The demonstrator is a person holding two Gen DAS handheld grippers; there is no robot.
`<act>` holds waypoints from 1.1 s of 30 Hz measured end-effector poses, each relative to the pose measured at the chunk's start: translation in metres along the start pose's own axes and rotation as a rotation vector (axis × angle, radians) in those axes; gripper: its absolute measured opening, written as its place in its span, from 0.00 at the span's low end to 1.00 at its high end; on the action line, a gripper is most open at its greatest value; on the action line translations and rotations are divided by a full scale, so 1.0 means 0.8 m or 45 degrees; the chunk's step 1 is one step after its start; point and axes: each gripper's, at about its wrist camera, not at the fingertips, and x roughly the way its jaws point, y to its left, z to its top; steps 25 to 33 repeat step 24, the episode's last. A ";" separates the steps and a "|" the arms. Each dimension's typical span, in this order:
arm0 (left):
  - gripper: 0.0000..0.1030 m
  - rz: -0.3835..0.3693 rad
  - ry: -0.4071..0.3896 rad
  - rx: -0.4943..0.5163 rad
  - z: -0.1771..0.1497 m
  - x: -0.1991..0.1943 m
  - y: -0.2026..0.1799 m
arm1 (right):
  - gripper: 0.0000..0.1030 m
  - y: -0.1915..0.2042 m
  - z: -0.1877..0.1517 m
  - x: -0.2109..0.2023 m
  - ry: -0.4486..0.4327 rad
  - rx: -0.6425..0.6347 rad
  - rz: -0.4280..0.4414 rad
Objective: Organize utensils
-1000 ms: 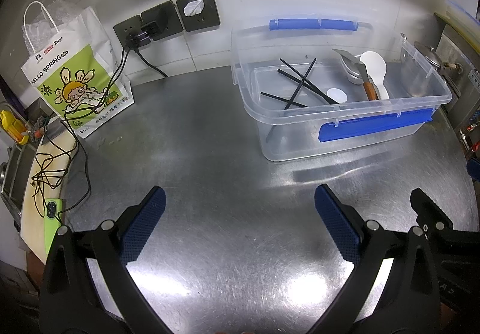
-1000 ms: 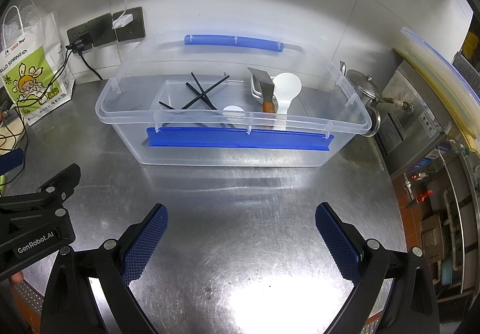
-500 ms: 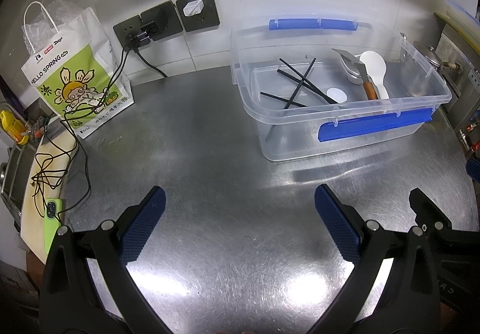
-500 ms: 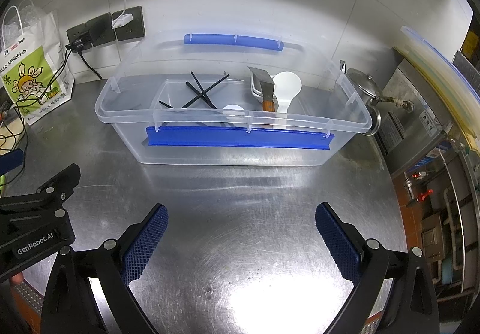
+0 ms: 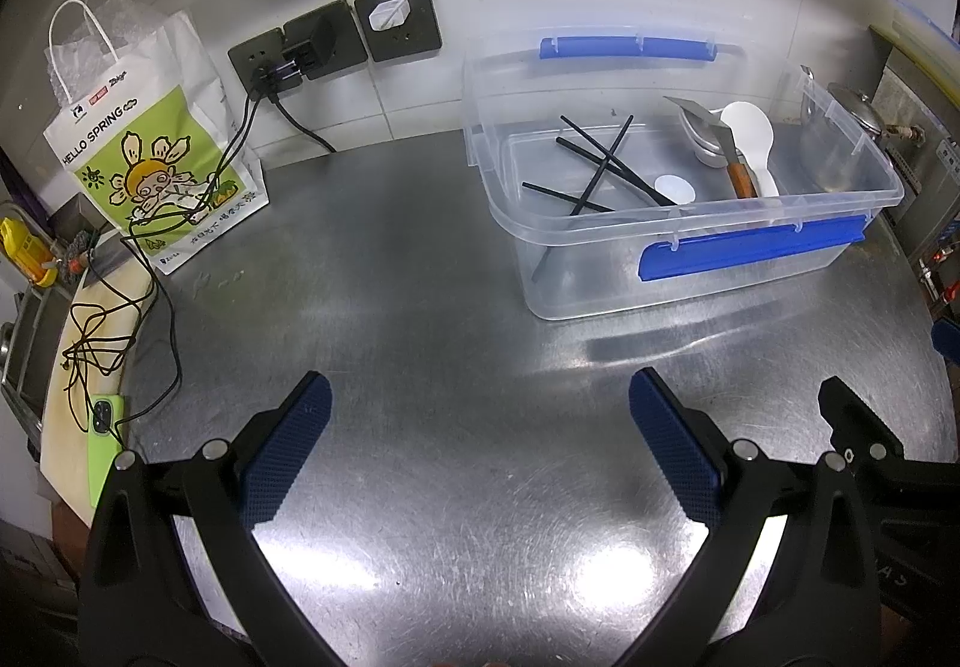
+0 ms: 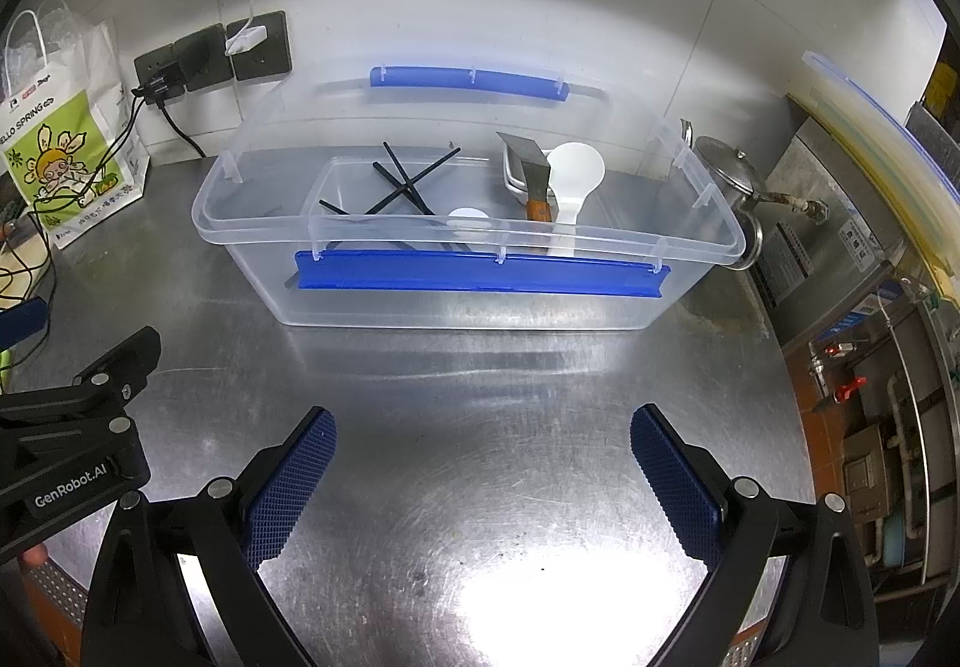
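Our left gripper (image 5: 474, 427) hangs wide open over the bare steel surface (image 5: 420, 307) with nothing between its blue pads, and our right gripper (image 6: 480, 451) is the same, spread fully and empty, low in front of the clear plastic bin (image 6: 690, 241). The utensils all lie inside that bin: black chopsticks (image 6: 402, 187) crossed in a loose tangle toward the left, a small white round piece (image 6: 469, 217) near the middle, and to the right a metal scraper (image 6: 531, 169) with a wooden handle leaning against a white rice paddle (image 6: 573, 175). We judge the crossed chopsticks the chief risk: thin and overlapping, one could slip from the pads or drag its neighbours as we lift. The bin wall stands between us and them, so a low reach could knock the rim and slide the light bin on the smooth steel. The charger cables (image 5: 150, 271) trailing at the left to a green phone (image 5: 105, 427) could snag our left gripper. Readable writing: "HELLO SPRING" on the paper bag (image 5: 156, 151), and "GenRobot.AI" on the left gripper's body in the right view.
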 end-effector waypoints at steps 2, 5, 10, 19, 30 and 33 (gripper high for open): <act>0.93 0.001 -0.001 0.003 0.001 0.000 0.000 | 0.95 0.000 0.000 0.000 0.000 0.002 0.001; 0.93 0.000 -0.001 0.002 0.001 0.000 0.000 | 0.95 0.001 0.000 -0.001 0.000 0.002 -0.001; 0.93 -0.024 -0.042 -0.014 0.001 -0.006 0.003 | 0.95 0.001 0.000 -0.003 -0.011 0.006 -0.018; 0.93 -0.026 -0.038 0.012 0.006 -0.004 -0.002 | 0.95 -0.002 0.001 -0.003 0.000 0.019 -0.012; 0.93 -0.015 -0.031 0.006 0.006 -0.003 0.001 | 0.95 0.000 0.002 -0.001 0.007 0.013 0.000; 0.93 -0.015 -0.031 0.006 0.006 -0.003 0.001 | 0.95 0.000 0.002 -0.001 0.007 0.013 0.000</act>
